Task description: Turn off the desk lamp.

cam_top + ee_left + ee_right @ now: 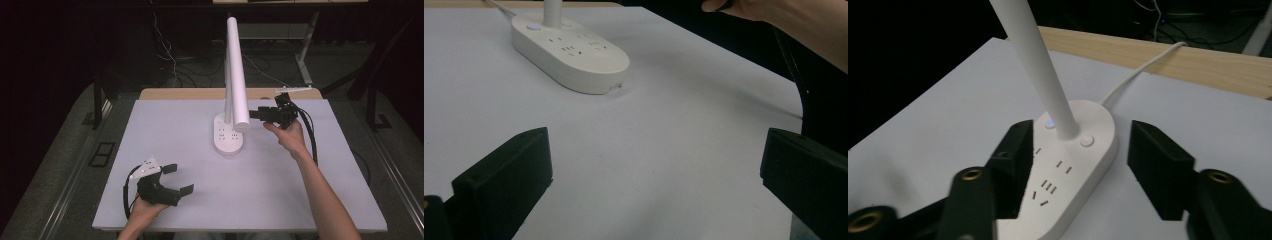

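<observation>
Hovering open beside the lamp, right claw nears the table's far edge

No readable text, labels, brands or numbers on anything in view.

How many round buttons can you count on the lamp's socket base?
2. On the socket base, one round button sits left of the lamp stem, faintly lit blue; the other button sits right of it. The stem may hide more.
</observation>
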Demonstrator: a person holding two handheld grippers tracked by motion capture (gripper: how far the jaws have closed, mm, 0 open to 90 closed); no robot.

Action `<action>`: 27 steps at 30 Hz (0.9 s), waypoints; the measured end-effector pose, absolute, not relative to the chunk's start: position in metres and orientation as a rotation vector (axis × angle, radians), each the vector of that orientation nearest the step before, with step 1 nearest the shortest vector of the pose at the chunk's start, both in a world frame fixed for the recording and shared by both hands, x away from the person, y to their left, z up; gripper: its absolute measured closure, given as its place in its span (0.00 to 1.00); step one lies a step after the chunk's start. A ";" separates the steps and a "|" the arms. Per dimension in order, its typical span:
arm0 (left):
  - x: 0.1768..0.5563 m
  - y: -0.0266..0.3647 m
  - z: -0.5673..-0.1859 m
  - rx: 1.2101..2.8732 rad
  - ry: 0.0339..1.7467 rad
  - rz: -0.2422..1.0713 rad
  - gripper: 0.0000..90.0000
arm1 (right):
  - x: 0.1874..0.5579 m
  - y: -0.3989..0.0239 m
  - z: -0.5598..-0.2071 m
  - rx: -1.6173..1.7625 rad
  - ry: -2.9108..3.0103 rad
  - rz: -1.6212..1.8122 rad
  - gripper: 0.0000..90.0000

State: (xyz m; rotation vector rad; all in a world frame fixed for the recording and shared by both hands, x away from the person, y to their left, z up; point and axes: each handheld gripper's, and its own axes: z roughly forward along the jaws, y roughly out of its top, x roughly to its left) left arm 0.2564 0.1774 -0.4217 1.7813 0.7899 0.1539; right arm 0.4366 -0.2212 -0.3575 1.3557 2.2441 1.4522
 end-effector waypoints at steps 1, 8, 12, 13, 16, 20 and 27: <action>0.256 0.177 -0.422 1.783 0.790 0.154 0.00 | 0.433 -0.223 -0.356 1.361 2.234 1.445 0.45; 0.256 0.176 -0.422 1.783 0.788 0.154 0.00 | 0.406 -0.231 -0.351 1.335 2.257 1.468 0.12; 0.256 0.177 -0.421 1.780 0.790 0.155 0.00 | 0.389 -0.237 -0.351 1.311 2.290 1.481 0.01; 0.256 0.177 -0.421 1.776 0.791 0.156 0.00 | 0.384 -0.238 -0.351 1.302 2.293 1.477 0.01; 0.256 0.177 -0.421 1.777 0.789 0.157 0.00 | 0.370 -0.241 -0.352 1.274 2.300 1.461 0.01; 0.255 0.176 -0.421 1.782 0.783 0.157 0.00 | 0.354 -0.249 -0.355 1.274 2.300 1.489 0.01; 0.255 0.176 -0.421 1.778 0.785 0.157 0.00 | 0.328 -0.262 -0.361 1.276 2.298 1.496 0.01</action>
